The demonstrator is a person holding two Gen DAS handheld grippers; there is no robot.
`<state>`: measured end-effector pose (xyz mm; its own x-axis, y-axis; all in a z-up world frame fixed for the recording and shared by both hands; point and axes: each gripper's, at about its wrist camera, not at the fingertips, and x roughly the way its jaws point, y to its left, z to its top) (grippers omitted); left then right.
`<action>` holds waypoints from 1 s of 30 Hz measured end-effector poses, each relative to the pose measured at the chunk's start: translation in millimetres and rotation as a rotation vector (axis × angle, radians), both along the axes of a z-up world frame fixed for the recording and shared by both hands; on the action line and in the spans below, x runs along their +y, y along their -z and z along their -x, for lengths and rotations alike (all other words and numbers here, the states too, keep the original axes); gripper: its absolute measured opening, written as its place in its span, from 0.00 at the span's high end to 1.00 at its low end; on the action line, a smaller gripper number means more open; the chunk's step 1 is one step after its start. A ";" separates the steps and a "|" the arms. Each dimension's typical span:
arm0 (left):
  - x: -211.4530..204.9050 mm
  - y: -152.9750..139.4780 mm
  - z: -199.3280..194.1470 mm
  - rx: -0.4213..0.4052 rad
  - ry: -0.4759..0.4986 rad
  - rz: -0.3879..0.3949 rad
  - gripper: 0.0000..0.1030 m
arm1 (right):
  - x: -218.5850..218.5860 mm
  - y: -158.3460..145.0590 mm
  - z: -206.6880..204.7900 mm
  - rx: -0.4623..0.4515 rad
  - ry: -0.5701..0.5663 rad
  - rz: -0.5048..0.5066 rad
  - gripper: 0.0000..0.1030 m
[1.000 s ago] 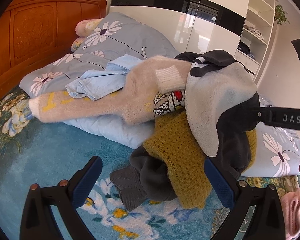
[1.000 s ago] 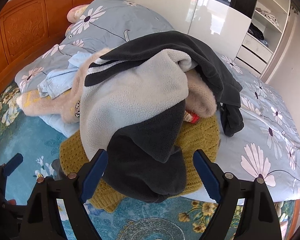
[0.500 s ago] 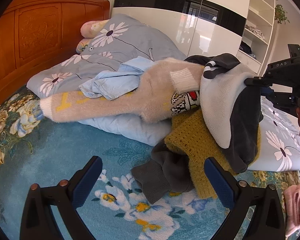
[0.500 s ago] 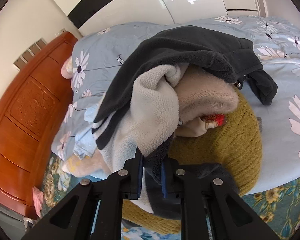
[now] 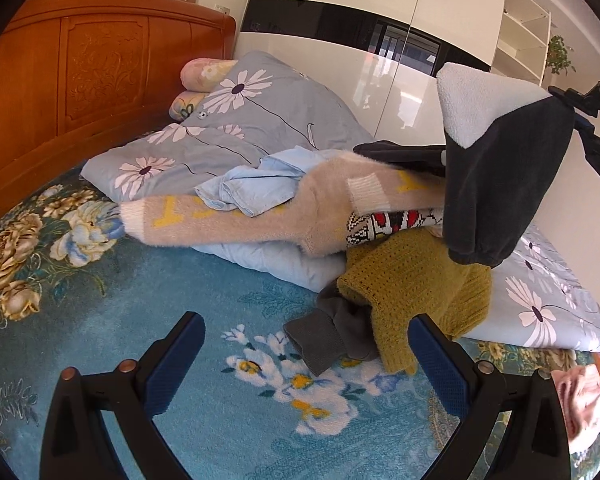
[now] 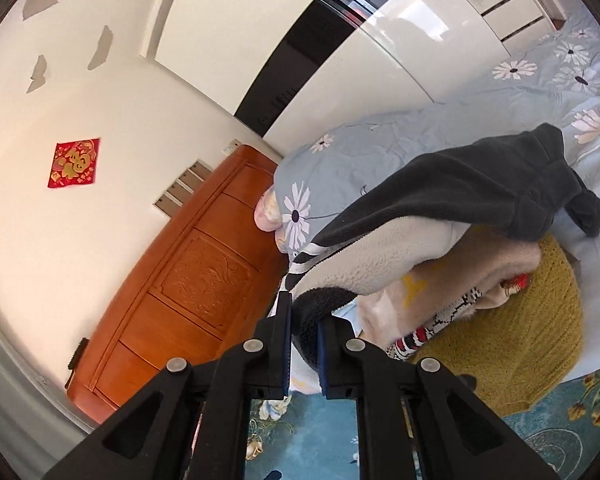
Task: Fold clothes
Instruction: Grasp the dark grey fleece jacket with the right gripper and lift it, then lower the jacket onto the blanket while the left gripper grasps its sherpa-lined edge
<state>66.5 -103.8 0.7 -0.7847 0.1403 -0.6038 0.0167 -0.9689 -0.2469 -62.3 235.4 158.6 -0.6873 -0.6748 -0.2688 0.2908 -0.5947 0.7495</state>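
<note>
A dark grey and pale grey fleece jacket (image 5: pixel 500 168) (image 6: pixel 440 200) hangs lifted by one edge above a pile of clothes on the bed. My right gripper (image 6: pixel 304 312) has its jaws closing tight on that dark edge, pads pressing the fabric; it also shows at the right edge of the left wrist view (image 5: pixel 592 120). Under the fleece lie a beige fuzzy sweater (image 5: pixel 260 220), a mustard knit (image 5: pixel 416 292), a light blue shirt (image 5: pixel 256 188) and a dark grey cuffed garment (image 5: pixel 320 340). My left gripper (image 5: pixel 306 322) is open, short of the pile, holding nothing.
The pile rests on a blue floral bedspread (image 5: pixel 140 300). A grey daisy-print duvet (image 5: pixel 252 120) lies behind it, against the wooden headboard (image 5: pixel 80 72). A white wardrobe (image 5: pixel 380 40) stands beyond the bed. A pink cloth (image 5: pixel 580 400) lies at the lower right.
My right gripper went from wide open to shut on the fleece edge, then rose and rolled, lifting the fleece off the pile. My left gripper drew back from the pile.
</note>
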 end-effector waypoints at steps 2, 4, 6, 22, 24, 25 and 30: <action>-3.9 -11.9 -13.6 0.018 0.001 0.002 0.00 | 4.3 -22.6 -15.9 0.035 0.005 0.013 0.90; -7.8 -24.0 -26.6 0.038 0.000 0.007 0.00 | 6.3 -46.7 -33.4 0.077 0.003 0.019 0.90; -11.4 -35.3 -39.8 0.056 -0.003 0.006 0.00 | 7.7 -71.9 -56.4 0.127 -0.011 0.017 0.90; -63.4 -61.8 -143.9 0.088 -0.119 -0.012 0.00 | -34.2 -114.4 -269.2 0.343 -0.382 -0.196 0.90; -68.6 -49.5 -152.3 0.048 -0.132 0.003 0.00 | -46.5 -68.5 -266.3 0.223 -0.415 -0.243 0.90; -71.2 -43.3 -156.5 0.028 -0.139 0.010 0.00 | -52.9 -40.4 -263.5 0.152 -0.426 -0.275 0.90; -71.0 -13.8 -172.1 -0.056 -0.130 0.059 0.00 | -97.1 96.2 -250.7 -0.147 -0.485 -0.406 0.90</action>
